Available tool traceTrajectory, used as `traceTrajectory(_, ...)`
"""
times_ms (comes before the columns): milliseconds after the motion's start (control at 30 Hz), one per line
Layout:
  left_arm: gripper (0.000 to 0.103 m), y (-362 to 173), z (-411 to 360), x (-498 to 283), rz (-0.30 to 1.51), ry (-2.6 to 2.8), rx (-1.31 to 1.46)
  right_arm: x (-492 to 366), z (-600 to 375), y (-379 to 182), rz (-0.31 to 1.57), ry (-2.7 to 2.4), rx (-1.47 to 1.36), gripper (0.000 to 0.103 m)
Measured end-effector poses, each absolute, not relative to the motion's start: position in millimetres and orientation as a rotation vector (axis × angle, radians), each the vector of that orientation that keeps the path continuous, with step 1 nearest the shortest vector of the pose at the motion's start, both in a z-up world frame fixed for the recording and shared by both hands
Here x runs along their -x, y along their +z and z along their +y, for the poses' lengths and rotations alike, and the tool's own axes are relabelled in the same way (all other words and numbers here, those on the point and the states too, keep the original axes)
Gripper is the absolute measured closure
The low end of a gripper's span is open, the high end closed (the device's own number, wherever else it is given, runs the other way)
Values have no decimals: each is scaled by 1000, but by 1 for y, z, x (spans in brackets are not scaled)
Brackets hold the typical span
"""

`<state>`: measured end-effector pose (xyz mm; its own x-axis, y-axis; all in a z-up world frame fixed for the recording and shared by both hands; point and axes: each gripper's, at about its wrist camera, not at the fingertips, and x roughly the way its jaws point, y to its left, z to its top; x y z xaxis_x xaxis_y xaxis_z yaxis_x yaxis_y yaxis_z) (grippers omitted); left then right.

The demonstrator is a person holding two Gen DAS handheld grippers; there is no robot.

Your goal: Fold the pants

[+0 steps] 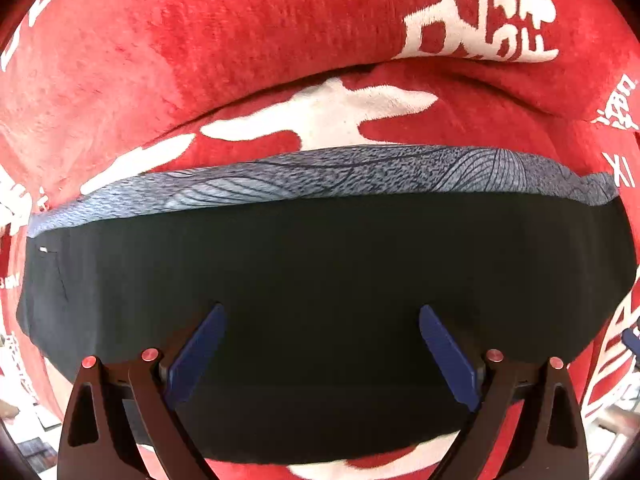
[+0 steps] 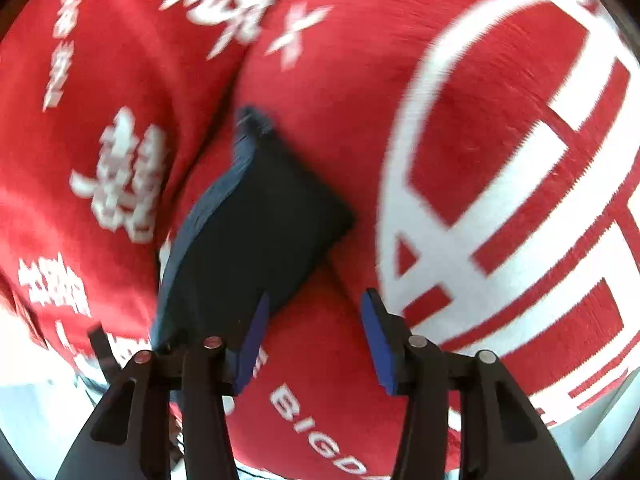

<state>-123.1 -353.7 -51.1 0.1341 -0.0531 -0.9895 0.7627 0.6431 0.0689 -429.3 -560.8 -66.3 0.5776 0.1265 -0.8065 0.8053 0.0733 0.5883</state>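
Pants [image 1: 320, 320] lie folded into a compact dark stack on the red blanket [image 1: 200, 40], which carries white lettering and covers everything around them. From what I can see, the folding looks nearly or fully done: the stack shows several layers, with a grey-blue patterned edge [image 1: 320, 176] along its far side in my left view, and no loose leg trails out. Whether another fold is wanted I cannot say; a little squaring up may be all that is left.

My left fingers [image 1: 320, 356] are spread wide and released, pointing down over the near middle of the stack. Dark cloth lies below and between the blue pads [image 1: 196, 356], but they do not press on it.

My right fingers [image 2: 316, 344] also stand apart with nothing between them. In that blurred view the stack [image 2: 256, 224] lies ahead and to the left, its near corner just beside the left pad [image 2: 252, 356]. I cannot tell whether that pad brushes the cloth. The right pad is over bare blanket, apart from the pants.
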Motion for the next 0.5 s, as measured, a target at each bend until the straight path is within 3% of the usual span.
traceTrajectory(200,5,-31,-315,98,1265,-691,-672,366,-512,-60,872,-399,-1423,49)
traceTrajectory(500,5,-8,-194,-21,1213,-595,-600,213,-372,-68,894,-64,-1467,49)
